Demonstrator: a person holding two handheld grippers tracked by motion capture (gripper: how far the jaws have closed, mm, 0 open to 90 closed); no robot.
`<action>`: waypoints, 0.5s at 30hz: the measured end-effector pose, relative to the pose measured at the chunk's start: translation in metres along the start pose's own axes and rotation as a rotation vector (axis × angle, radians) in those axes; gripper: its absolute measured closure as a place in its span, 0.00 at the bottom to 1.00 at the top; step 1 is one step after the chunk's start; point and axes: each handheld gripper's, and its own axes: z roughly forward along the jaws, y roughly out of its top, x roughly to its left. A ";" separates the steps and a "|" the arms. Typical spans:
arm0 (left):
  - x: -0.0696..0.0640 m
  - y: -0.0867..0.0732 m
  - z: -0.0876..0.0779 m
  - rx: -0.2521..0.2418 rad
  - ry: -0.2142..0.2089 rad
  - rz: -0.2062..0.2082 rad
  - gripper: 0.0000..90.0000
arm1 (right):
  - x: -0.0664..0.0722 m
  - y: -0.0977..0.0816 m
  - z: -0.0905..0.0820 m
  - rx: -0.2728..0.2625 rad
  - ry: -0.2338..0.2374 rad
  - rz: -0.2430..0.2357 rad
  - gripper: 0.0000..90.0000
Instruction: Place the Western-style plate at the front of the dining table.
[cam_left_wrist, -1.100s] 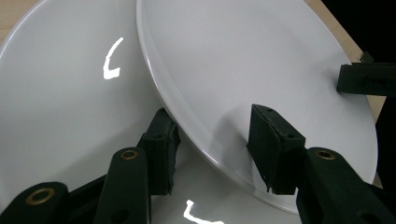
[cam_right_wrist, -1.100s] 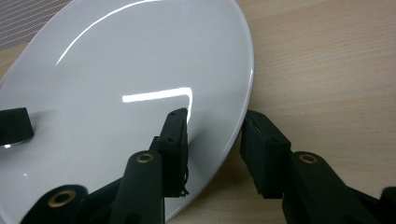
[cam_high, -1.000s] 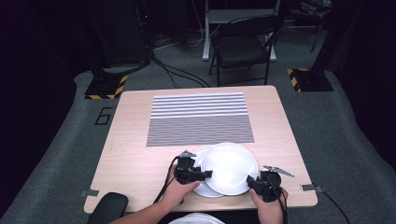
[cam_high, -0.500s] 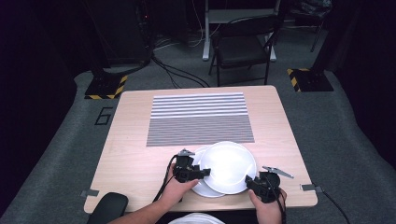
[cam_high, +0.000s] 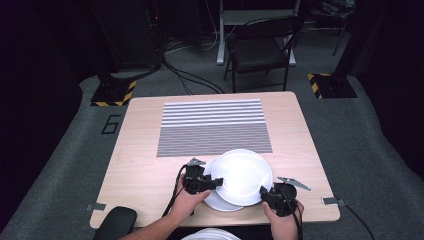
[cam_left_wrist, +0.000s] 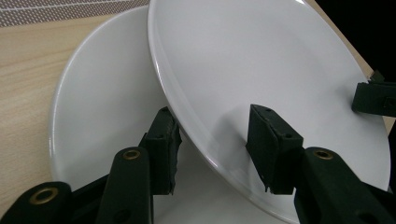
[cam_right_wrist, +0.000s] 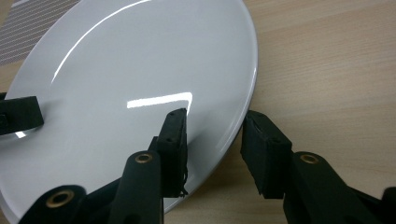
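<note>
Both claws grip the upper white plate (cam_high: 243, 175) by its rim: left claw (cam_left_wrist: 212, 144) clenched there, right claw (cam_right_wrist: 212, 144) opposite, above the lower plate (cam_left_wrist: 100, 116).

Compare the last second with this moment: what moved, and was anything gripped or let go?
Almost nothing moved. The upper plate sits where it was, its rim between the jaws of the left gripper and the right gripper. The left jaws have just been closing a little further, with that rim between them. Nothing was let go. The lower plate, the mat and the table stayed as they were.
</note>
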 end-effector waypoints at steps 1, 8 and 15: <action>0.000 0.001 -0.001 -0.006 0.002 -0.002 0.61 | 0.001 0.001 0.000 -0.002 0.001 0.002 0.67; 0.004 0.004 -0.008 -0.039 0.019 -0.021 0.62 | 0.010 0.007 0.002 -0.019 0.011 -0.011 0.67; 0.009 0.006 -0.013 -0.059 0.040 -0.034 0.63 | 0.016 0.012 0.006 -0.020 0.021 -0.030 0.67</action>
